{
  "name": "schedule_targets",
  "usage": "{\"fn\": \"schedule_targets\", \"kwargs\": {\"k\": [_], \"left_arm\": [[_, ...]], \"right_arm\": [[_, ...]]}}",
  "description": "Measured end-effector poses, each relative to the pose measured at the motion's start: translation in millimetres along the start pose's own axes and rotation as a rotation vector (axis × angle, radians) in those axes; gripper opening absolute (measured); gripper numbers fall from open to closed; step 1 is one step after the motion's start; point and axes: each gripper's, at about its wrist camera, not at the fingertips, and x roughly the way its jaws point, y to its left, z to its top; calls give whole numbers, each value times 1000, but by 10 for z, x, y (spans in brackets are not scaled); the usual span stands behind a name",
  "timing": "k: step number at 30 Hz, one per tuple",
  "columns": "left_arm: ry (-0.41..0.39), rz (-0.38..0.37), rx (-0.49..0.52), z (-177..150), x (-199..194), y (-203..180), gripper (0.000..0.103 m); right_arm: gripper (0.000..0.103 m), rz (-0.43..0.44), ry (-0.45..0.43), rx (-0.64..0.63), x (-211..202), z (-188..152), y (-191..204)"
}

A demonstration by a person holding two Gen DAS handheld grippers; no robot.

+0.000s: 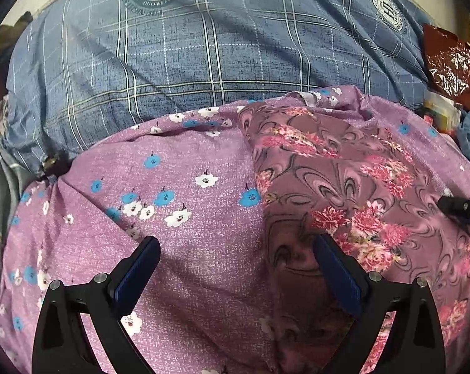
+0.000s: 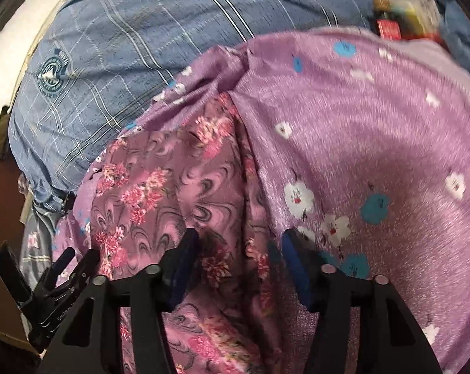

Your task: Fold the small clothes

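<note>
Mauve swirl-and-pink-flower print garment (image 1: pixel 328 180) lies on lilac cloth with blue and white flowers (image 1: pixel 178 187), over a blue plaid bedcover (image 1: pixel 172 56). Long axis runs away from both grippers. Left gripper (image 1: pixel 236 258): jaws spread, empty, over its left edge. Right gripper (image 2: pixel 239 251): jaws apart, astride its right edge fold, not visibly pinching. Right looks nearer. Open room on the lilac cloth either side.

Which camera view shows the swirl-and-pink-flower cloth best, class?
The left wrist view: there the swirl-patterned cloth is sharp and its top edge and long left edge lie clear on the lilac flowered fabric. The right wrist view is motion-blurred, and the right tool covers part of its lower end.
</note>
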Motion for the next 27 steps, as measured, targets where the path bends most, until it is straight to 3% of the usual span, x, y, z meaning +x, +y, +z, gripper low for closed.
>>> {"fn": "schedule_targets", "kwargs": {"k": [3, 6, 8, 10, 11, 15, 27], "left_arm": [[-8, 0, 6, 0, -31, 6, 99], [-20, 1, 4, 0, -75, 29, 99], [-42, 25, -1, 5, -122, 65, 99], [-57, 41, -5, -4, -153, 98, 99], [-55, 43, -7, -11, -153, 112, 99], [-6, 50, 18, -58, -47, 95, 99], [-6, 44, 16, -34, -1, 107, 100]], "right_arm": [[57, -51, -134, -110, -184, -6, 275], [55, -66, -198, -217, -224, -47, 548], [52, -79, -158, -266, -93, -76, 694], [41, -142, -72, -313, 179, -133, 845], [43, -180, -48, -335, 280, -170, 893], [46, -275, -87, -412, 303, -267, 1045], [46, -280, -90, -416, 327, -267, 1077]]}}
